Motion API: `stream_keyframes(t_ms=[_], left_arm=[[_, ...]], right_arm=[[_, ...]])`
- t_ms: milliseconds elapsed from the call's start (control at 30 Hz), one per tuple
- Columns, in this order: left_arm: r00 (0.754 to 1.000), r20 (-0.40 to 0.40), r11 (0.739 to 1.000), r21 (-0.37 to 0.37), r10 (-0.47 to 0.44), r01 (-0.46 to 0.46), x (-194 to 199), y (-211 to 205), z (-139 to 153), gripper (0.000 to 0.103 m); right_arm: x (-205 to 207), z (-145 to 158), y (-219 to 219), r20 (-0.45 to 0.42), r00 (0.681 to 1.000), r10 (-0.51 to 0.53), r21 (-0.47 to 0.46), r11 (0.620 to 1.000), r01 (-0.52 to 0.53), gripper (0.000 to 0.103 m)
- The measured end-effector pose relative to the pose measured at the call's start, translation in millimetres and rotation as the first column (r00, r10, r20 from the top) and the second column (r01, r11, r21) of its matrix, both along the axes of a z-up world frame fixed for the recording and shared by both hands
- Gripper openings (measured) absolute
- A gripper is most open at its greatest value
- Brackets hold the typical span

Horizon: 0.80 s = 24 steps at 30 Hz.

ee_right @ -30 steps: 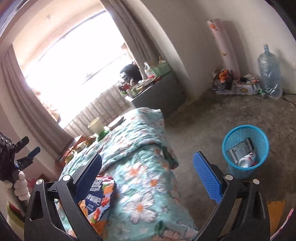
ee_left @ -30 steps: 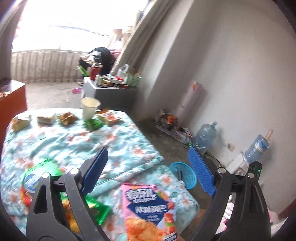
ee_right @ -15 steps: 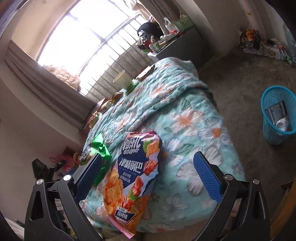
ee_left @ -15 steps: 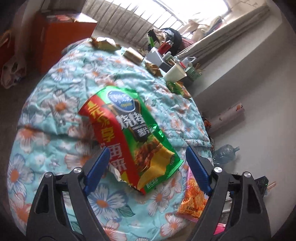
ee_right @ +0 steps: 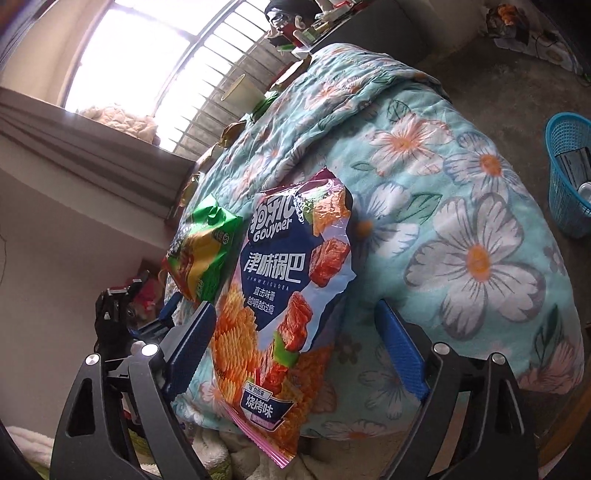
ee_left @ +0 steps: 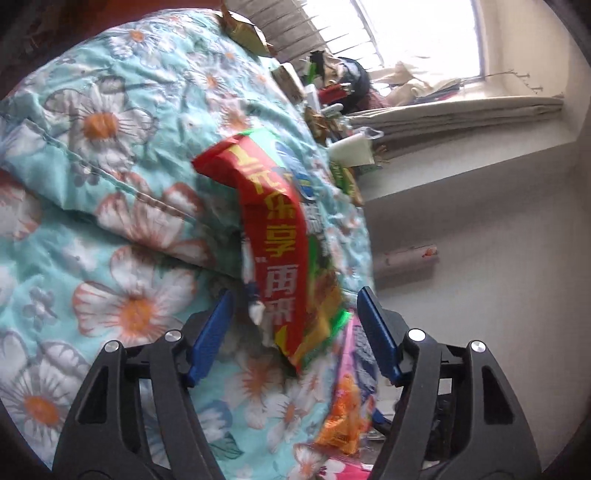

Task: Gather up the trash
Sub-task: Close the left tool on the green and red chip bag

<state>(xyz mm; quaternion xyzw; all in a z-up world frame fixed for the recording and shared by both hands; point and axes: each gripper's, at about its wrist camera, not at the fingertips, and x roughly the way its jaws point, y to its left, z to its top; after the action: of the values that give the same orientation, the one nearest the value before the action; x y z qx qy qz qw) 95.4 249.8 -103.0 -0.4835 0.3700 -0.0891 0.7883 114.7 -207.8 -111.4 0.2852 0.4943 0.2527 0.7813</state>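
Observation:
A red-and-green snack bag (ee_left: 280, 258) lies on the floral quilt (ee_left: 122, 206). My left gripper (ee_left: 295, 325) is open, its blue pads on either side of the bag's near end. A blue-and-pink snack bag (ee_right: 284, 302) lies at the quilt's near edge, and my right gripper (ee_right: 295, 347) is open around its lower part. The red-and-green bag (ee_right: 201, 251) shows to its left in the right wrist view, with the left gripper's fingers (ee_right: 170, 314) beside it. The pink bag (ee_left: 351, 398) shows low in the left wrist view.
A blue mesh bin (ee_right: 569, 177) with items inside stands on the floor at the right. A paper cup (ee_right: 242, 94) and several small wrappers (ee_left: 247, 31) lie at the quilt's far end. A cluttered grey cabinet (ee_right: 373, 26) stands beyond, under the barred window.
Both grippers have moved in closer to the bags. The left gripper now straddles the red-and-green bag's end; the right one straddles the pink bag. Both stay open.

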Motion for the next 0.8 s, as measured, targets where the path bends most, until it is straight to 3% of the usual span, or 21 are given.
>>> stream_keyframes(t_ms=[100,200,367,467,600,667,800], left_arm=[[0.999,-0.046,1.000,0.000,0.016,-0.016,7.5,-2.1,-8.4,0.065],[1.000,-0.013,1.000,-0.001,0.000,0.000,15.6,-9.0,-5.0,0.065],[0.997,0.075,0.988,-0.155,-0.013,0.024,26.2,-14.2,-2.4,0.065],[0.993,0.115,0.976,-0.211,-0.023,0.047,32.3,-19.9,-0.4,0.063],[0.997,0.070,0.990,-0.129,-0.042,0.051,43.0,-30.4,3.2,0.040],[0.998,0.042,0.993,-0.100,-0.054,0.058,47.4,-35.4,2.7,0.022],[0.998,0.041,0.998,-0.046,-0.051,0.053,51.4,-40.3,10.7,0.009]], right_arm=[[4.8,-3.9,4.4,-0.009,1.000,-0.002,0.004,1.000,0.002,0.085],[5.2,-4.2,3.1,-0.012,1.000,-0.003,0.012,1.000,0.003,0.082],[2.1,-8.0,-5.5,-0.025,1.000,-0.017,0.031,0.999,0.018,0.074],[1.0,-8.8,-7.0,-0.026,0.999,-0.026,0.034,0.999,0.027,0.072],[0.1,-10.7,-6.6,-0.031,0.998,-0.046,0.033,0.998,0.047,0.064],[-1.0,-11.5,-6.5,-0.030,0.998,-0.053,0.030,0.998,0.054,0.061],[-3.1,-12.9,-8.4,-0.026,0.998,-0.058,0.012,0.998,0.058,0.052]])
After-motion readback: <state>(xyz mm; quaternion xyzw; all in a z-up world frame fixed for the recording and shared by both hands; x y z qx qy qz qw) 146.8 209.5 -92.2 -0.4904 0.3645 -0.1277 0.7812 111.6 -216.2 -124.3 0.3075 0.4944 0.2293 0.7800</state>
